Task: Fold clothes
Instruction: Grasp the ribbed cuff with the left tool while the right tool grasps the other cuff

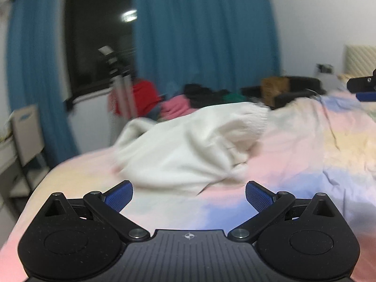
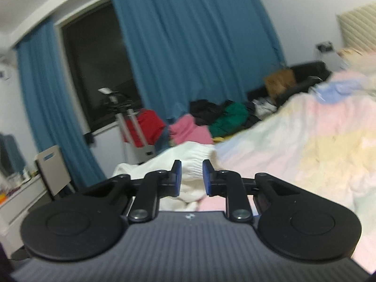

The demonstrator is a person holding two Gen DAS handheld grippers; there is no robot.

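Observation:
A white knitted sweater (image 1: 188,150) lies crumpled on the pastel bedspread (image 1: 293,155), its ribbed cuff toward the back. My left gripper (image 1: 189,193) is wide open and empty, just in front of the sweater's near edge. My right gripper (image 2: 190,176) has its jaws a narrow gap apart, open, with the sweater's ribbed cuff (image 2: 195,162) showing between and beyond the fingertips; nothing looks pinched. Part of the right gripper (image 1: 363,87) shows at the far right of the left wrist view.
A pile of pink, green and black clothes (image 2: 211,122) lies behind the bed. A red garment (image 2: 145,127) hangs on a rack by the window. Blue curtains (image 2: 188,47) cover the wall. A white desk and chair (image 2: 51,169) stand at left.

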